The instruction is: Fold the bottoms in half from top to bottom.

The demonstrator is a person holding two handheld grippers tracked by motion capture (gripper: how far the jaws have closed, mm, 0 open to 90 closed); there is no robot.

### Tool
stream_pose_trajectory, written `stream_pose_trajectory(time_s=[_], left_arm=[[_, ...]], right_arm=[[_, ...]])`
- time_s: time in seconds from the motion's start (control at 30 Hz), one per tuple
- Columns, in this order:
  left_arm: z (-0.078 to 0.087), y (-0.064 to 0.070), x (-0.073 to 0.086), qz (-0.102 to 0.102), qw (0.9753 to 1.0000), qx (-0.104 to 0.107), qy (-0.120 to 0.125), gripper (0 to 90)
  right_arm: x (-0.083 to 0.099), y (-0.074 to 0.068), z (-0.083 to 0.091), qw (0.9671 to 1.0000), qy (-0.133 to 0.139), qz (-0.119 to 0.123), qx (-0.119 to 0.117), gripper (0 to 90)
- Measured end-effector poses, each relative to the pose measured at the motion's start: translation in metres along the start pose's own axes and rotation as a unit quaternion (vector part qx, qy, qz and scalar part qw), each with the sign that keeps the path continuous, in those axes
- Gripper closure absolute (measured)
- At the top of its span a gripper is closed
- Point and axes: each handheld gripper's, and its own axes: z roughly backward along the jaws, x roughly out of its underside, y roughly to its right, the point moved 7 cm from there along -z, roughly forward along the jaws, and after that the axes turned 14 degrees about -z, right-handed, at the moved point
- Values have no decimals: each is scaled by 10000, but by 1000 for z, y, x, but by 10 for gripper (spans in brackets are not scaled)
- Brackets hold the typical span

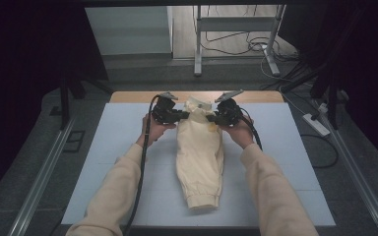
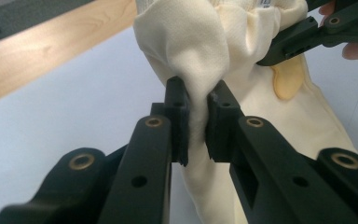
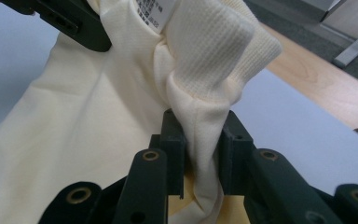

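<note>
— Pale blue matting covers the worktop (image 1: pixel 128 147), with a strip of bare wood at its far edge and cables trailing over the dim floor beyond. What lies on it?

— One cream garment (image 1: pixel 200 162), folded narrow and running lengthwise down the middle of the mat. Its ribbed cuff end lies nearest the person; its far end is raised off the mat.

— How is it held?

— By both tools. The left gripper (image 2: pixel 196 122) has its fingers clenched on a gathered fold of cloth at one side of the raised end. The right gripper (image 3: pixel 200 156) is likewise clamped on a seamed fold just below the ribbed band (image 3: pixel 214 51), where a printed label (image 3: pixel 156 11) shows. Each tool appears at the top of the other's camera view, so they are close together.

— Which step is this?

— Seemingly a lift of the far end, in the course of folding or straightening. The next move probably calls for both hands travelling together, keeping the cloth evenly taut so neither fold slips free.
</note>
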Motion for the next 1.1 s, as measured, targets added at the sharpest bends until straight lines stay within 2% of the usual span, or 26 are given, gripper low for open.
stream_pose_trajectory(time_s=[0.17, 0.27, 0.47, 0.6, 0.77, 0.83, 0.97, 1.1], left_arm=[[16, -9, -25, -101, 9997, -165, 177, 805], [16, -9, -24, -78, 9997, -143, 196, 805], [6, -7, -12, 49, 9999, -53, 140, 806], [3, -9, -12, 18, 9999, -64, 157, 808], [4, -15, -21, -78, 9998, -126, 126, 809], [10, -19, -32, -97, 9996, -177, 203, 809], [23, -23, -51, -282, 9984, -340, 357, 810], [21, -22, -47, -204, 9987, -279, 370, 809]], right_arm=[[-27, 1, 14, 9995, 283, 90, 135, 746], [-33, 0, 17, 9992, 294, 176, 218, 745], [-21, 2, 8, 9997, 165, 90, 171, 745], [-19, 6, 6, 9998, 139, 49, 137, 745], [-24, 10, 7, 9995, 234, 89, 187, 749], [-32, 11, 11, 9992, 293, 131, 230, 749], [-56, 11, 25, 9976, 573, 229, 319, 750], [-58, 11, 26, 9969, 612, 311, 387, 750]])
